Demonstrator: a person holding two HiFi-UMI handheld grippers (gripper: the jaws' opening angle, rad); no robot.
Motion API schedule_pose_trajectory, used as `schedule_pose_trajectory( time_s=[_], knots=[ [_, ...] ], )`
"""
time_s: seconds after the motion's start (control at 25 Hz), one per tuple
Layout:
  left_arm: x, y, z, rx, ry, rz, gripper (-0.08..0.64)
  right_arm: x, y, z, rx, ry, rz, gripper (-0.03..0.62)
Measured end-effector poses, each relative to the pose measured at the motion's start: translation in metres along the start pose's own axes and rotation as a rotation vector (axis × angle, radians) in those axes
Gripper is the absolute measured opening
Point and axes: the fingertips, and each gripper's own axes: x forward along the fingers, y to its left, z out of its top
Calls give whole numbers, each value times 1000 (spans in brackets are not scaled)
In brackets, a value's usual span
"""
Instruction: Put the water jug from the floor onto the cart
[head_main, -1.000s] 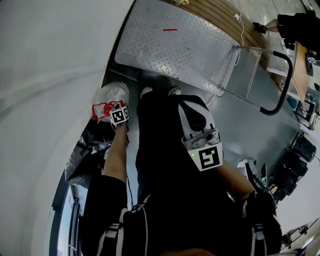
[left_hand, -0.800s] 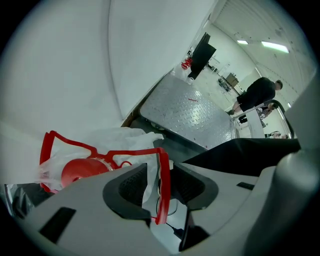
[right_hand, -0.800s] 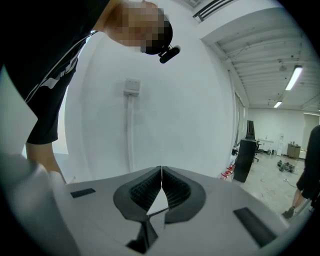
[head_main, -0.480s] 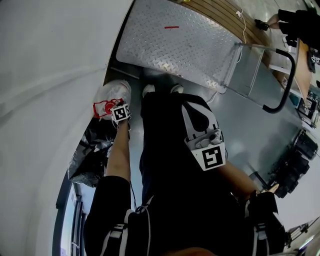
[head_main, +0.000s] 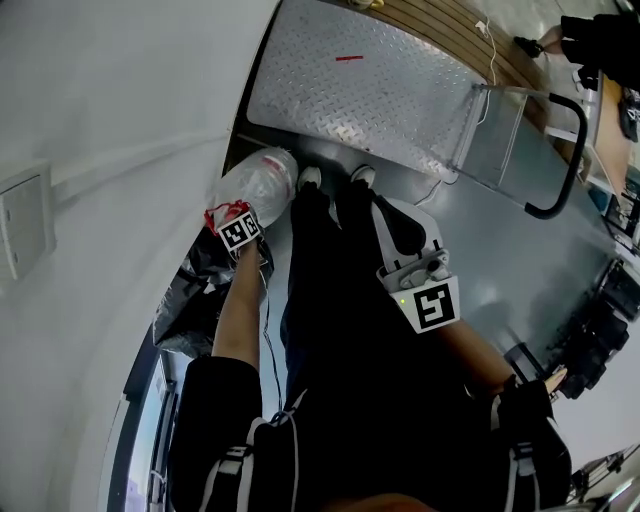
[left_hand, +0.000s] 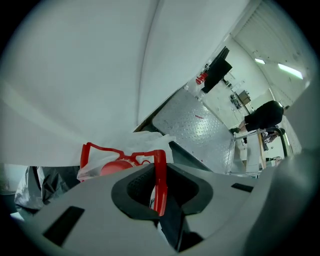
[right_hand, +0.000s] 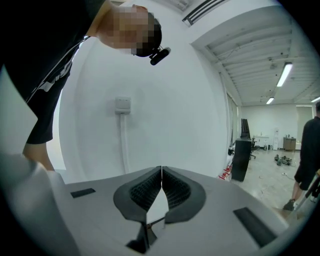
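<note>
Left gripper (left_hand: 160, 170) jaws, having just closed in and eased a little, pinch the red handle (left_hand: 161, 195) of the water jug (head_main: 258, 180). The jug hangs at ten o'clock, probably just off the floor. Raise it steadily, without swing.

Right gripper (right_hand: 161, 172) jaws are pressed together, empty.

The cart (head_main: 370, 95) deck lies at twelve. Shoes (head_main: 310, 178) and a black bag (head_main: 195, 290) crowd the path.

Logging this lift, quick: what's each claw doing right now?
Left claw: jaws just closed in, then eased a little; gripping the red handle of the water jug.
Right claw: closed, empty.
</note>
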Motion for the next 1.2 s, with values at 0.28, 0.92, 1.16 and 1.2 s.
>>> schedule_pose_trajectory(
  time_s=[0.28,0.92,1.16,1.2],
  knots=[
    [-46,-65,11,100,-47,-99,71,-17,-25,24,23,-72,-86,18],
    [-82,-210,55,363,-5,-159,71,-112,-122,38,70,-171,-390,18],
    [-86,-236,82,412,3,-135,71,-113,-155,39,77,-208,-367,18],
    [-87,-241,87,408,-9,-132,71,-113,-159,42,56,-221,-367,18]
  ],
)
